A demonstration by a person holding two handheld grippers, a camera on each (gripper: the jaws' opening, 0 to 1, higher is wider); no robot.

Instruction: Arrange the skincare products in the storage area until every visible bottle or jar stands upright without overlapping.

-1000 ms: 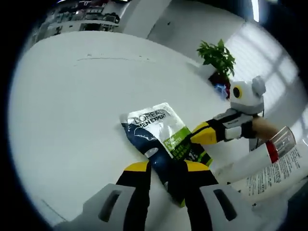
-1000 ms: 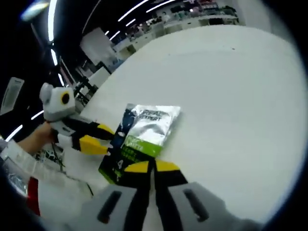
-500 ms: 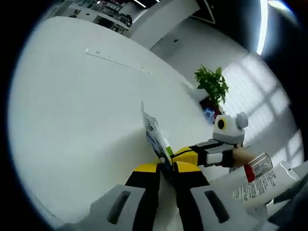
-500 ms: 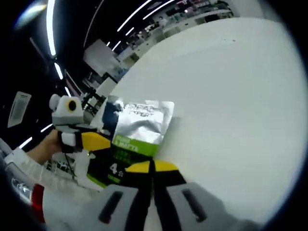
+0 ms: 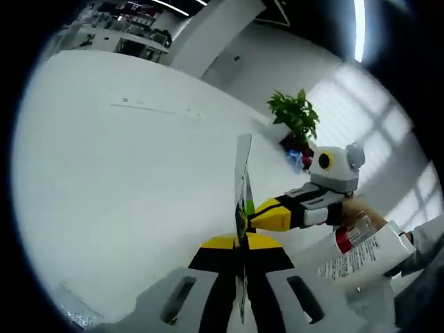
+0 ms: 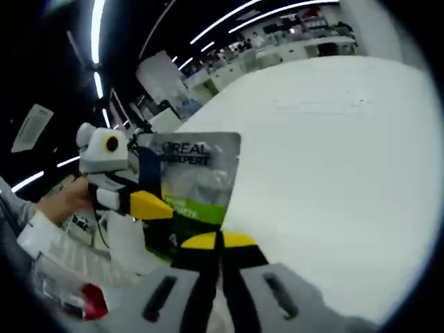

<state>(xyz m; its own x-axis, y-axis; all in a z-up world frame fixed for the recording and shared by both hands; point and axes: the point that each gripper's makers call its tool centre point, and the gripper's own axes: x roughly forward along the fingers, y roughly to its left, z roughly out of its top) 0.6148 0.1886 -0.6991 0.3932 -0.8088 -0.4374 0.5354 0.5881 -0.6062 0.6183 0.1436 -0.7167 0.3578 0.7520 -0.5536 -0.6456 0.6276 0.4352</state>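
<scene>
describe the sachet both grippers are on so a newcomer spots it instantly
Start at the big white table. Over its near edge, the sachet stands upright, pinched between the left gripper and right gripper. Flat silver pouch, dark blue and green print, unlike the white red-capped tube nearby.

The pouch [image 6: 191, 184] is shiny silver foil with glossy green and navy print. Beneath it, the table [image 6: 333, 139] looks smooth, matt white.

A wide white table [image 5: 125, 173] fills the foreground of a dim open office, with a potted green plant [image 5: 293, 118] beyond its far edge, bright windows [image 5: 388, 132] and ceiling strip lights [image 6: 243, 14].
</scene>
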